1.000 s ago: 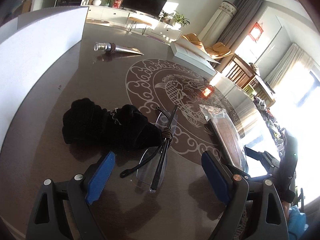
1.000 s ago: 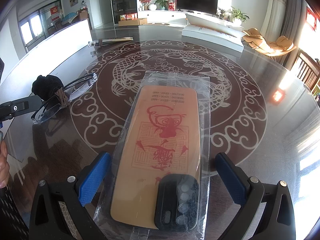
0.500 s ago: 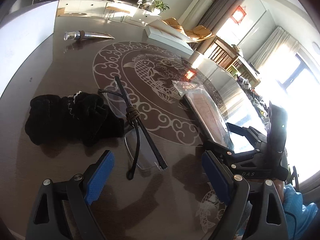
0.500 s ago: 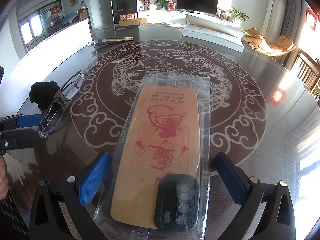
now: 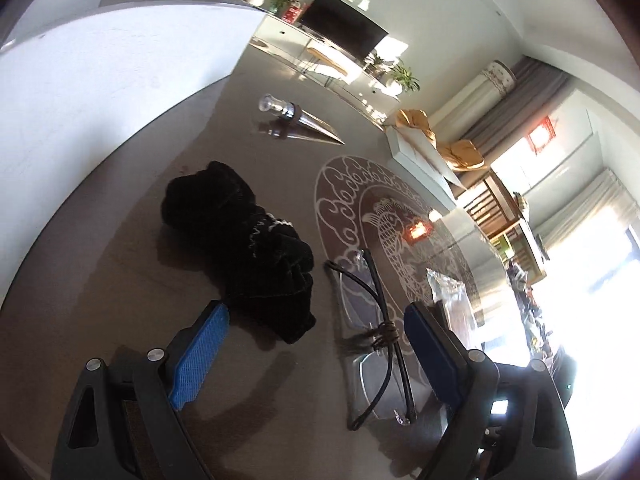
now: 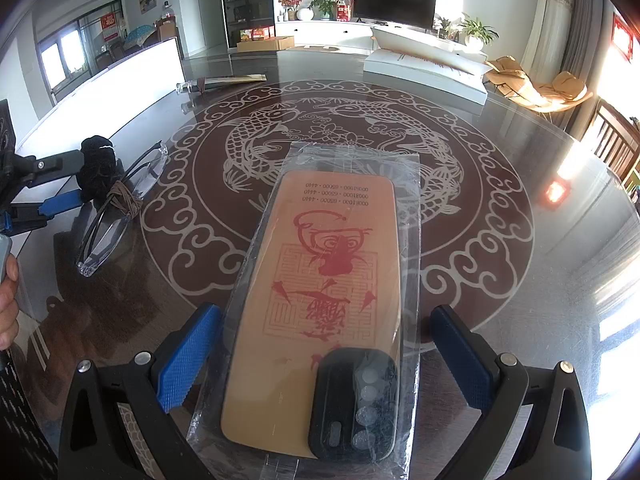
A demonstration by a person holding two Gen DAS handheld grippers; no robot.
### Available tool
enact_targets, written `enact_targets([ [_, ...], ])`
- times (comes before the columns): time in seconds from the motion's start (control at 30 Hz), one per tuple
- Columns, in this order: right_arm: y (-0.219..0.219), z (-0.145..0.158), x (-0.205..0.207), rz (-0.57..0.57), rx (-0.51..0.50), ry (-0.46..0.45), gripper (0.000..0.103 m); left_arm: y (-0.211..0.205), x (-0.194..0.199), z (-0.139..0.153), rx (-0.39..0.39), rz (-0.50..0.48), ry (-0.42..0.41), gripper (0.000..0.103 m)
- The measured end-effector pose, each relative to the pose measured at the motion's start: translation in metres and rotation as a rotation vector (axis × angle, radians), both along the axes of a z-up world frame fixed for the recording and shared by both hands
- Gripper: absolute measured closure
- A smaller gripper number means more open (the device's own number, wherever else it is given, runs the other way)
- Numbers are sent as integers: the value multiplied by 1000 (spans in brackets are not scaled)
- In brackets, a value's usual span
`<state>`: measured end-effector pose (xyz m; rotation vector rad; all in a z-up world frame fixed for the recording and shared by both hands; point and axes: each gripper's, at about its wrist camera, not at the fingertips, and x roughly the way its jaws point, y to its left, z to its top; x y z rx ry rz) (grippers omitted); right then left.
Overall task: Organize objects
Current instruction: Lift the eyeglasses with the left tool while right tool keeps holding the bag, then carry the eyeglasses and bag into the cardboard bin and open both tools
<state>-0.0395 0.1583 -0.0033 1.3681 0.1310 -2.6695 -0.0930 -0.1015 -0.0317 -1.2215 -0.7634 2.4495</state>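
A phone case [image 6: 320, 288], tan with a red print and sealed in a clear bag, lies flat on the table. My right gripper [image 6: 322, 316] is open and straddles it, blue pads just off the bag's edges. To the left lie folded clear glasses [image 5: 376, 320] tied with a brown cord, beside a crumpled black cloth [image 5: 248, 240]. My left gripper [image 5: 314, 312] stands open low over both, its left pad by the cloth's near end, its right pad by the glasses. In the right wrist view the left gripper [image 6: 72, 184] is beside the cloth [image 6: 98, 160] and glasses [image 6: 120, 208].
The dark glass table [image 6: 500, 280] has a pale fish pattern. A metal bottle stopper [image 5: 296, 116] lies farther back, a white flat box [image 6: 424, 72] at the far side, a white panel [image 5: 100, 80] along the left. A hand [image 6: 8, 300] shows at the left edge.
My left gripper has swung and rolled, so cloth and glasses now lie nearer its fingers, the cloth's end at the left pad. The right gripper and the phone case have not moved.
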Motion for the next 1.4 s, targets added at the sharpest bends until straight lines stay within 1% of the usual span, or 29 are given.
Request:
enact_targets([
  [0.07, 0, 0, 0, 0, 0, 0, 0, -7, 3, 1, 39, 20, 2, 14],
  [0.13, 0, 0, 0, 0, 0, 0, 0, -10, 7, 5, 59, 28, 17, 14],
  [0.23, 0, 0, 0, 0, 0, 0, 0, -6, 11, 11, 38, 21, 40, 14],
  [0.33, 0, 0, 0, 0, 0, 0, 0, 1, 11, 15, 13, -9, 56, 14],
  [0.4, 0, 0, 0, 0, 0, 0, 0, -1, 13, 19, 13, -10, 73, 14],
  [0.47, 0, 0, 0, 0, 0, 0, 0, -11, 16, 22, 48, 19, 91, 14],
  [0.57, 0, 0, 0, 0, 0, 0, 0, -27, 18, 20, 133, 65, 101, 14],
  [0.63, 0, 0, 0, 0, 0, 0, 0, -28, 20, 22, 142, 65, 110, 13],
  [0.7, 0, 0, 0, 0, 0, 0, 0, -17, 21, 26, 108, 24, 125, 13],
  [0.73, 0, 0, 0, 0, 0, 0, 0, -7, 22, 29, 77, -11, 133, 13],
  [0.83, 0, 0, 0, 0, 0, 0, 0, 29, 22, 33, -50, -106, 137, 14],
  [0.9, 0, 0, 0, 0, 0, 0, 0, 54, 15, 30, -131, -131, 96, 15],
  [0.97, 0, 0, 0, 0, 0, 0, 0, 76, 8, 21, -187, -142, 39, 15],
  [1.0, 0, 0, 0, 0, 0, 0, 0, 87, 4, 14, -230, -147, 4, 17],
  [1.03, 0, 0, 0, 0, 0, 0, 0, 97, 2, 7, -279, -151, -27, 24],
  [1.07, 0, 0, 0, -1, 0, 0, 0, 108, 3, 7, -357, -139, -8, 24],
  [1.1, 1, 0, 0, -2, -6, -1, 0, 117, 1, 5, -424, -141, -15, 32],
  [1.13, 1, 0, -1, 1, -6, -7, 0, 125, 1, 5, -490, -138, -9, 50],
  [1.17, 1, 1, -2, 8, -1, -25, 0, 130, -3, 4, -526, -147, -8, 62],
  [1.2, 1, 2, -5, 15, 4, -53, 0, 133, -6, 3, -567, -152, -8, 86],
  [1.23, 2, 3, -9, 18, 1, -83, 0, 131, -6, 2, -582, -155, -5, 90],
  [1.3, 3, 7, -20, 12, -3, -126, 0, 125, -3, 2, -562, -157, 3, 91],
  [1.37, 3, 5, -34, 7, 10, -186, 0, 119, 5, 1, -558, -138, 12, 92],
  [1.4, 2, 5, -38, 16, 20, -195, 2, 115, 11, 1, -540, -135, 15, 92],
])
